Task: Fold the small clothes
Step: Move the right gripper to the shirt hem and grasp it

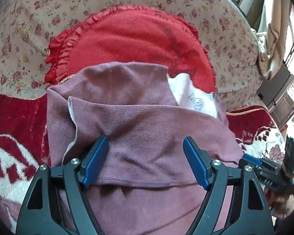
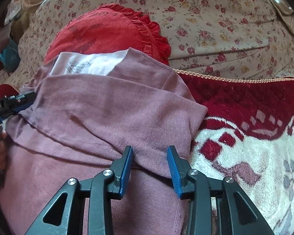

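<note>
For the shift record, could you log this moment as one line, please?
stage: mid-fold | pink garment: partly folded on blanket | left gripper: open | right gripper: open | cushion: behind

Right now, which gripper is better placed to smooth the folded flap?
Left, probably. The left gripper hangs open over the middle of the garment; the right gripper is open at its right edge, beside the blanket.
</note>
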### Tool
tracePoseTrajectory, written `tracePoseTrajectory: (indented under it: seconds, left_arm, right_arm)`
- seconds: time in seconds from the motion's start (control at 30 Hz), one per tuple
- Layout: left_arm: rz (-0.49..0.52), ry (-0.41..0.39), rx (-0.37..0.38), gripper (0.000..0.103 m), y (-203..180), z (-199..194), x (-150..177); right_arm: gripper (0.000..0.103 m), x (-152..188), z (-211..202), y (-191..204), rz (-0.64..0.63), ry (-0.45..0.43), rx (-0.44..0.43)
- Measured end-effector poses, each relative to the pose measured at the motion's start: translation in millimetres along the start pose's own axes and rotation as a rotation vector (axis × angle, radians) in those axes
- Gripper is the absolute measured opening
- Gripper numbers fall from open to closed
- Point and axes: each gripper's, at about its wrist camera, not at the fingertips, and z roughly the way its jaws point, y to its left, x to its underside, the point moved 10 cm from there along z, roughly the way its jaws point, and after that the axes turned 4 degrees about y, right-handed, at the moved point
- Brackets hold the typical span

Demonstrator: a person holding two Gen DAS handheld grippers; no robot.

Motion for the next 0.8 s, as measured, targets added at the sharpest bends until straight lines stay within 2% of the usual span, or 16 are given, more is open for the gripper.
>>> tracePoseTrajectory:
  seconds: [0.13, 0.2, 0.3, 0.4, 0.53, 0.6, 0.67, 0.8]
  left_arm:
    - [0.035, -0.043, 0.028, 0.079, -10.7, -36.4, 4.1]
    - [0.071, -0.074, 0.029, 0.079, -17.3, -60.2, 7.2]
    - [0.117, -0.106, 0.020, 0.079, -24.6, -95.1, 19.4]
    - [0.101, -0.105, 0.031, 0.079, -26.2, -124.5, 38.2]
    - [0.116, -0.088, 0.035, 0.079, -29.4, -166.9, 73.7]
    - [0.137, -0.081, 0.027, 0.079, -28.8, -179.5, 89.1]
    - [0.133, -0.057, 0.031, 0.079, -22.3, -189.0, 110.6]
    - [0.110, -0.031, 0.032, 0.079, -8.0, -197.8, 147.8]
  right_arm:
    - [0.035, -6.9, -50.1, -13.8, 0.096, -0.119, -0.051]
    - [0.035, 1.2, -72.2, -23.3, 0.131, -0.145, -0.042]
    - [0.035, 23.5, -107.5, -38.2, 0.169, -0.183, -0.009]
    - [0.035, 52.7, -132.4, -37.5, 0.193, -0.186, -0.019]
    - [0.035, 114.4, -159.5, -9.5, 0.167, -0.134, -0.064]
    - [0.035, 150.6, -166.0, 6.2, 0.128, -0.085, -0.046]
    - [0.035, 195.2, -166.6, 19.7, 0.113, 0.003, -0.054]
    - [0.035, 262.1, -158.2, 30.0, 0.119, 0.153, -0.035]
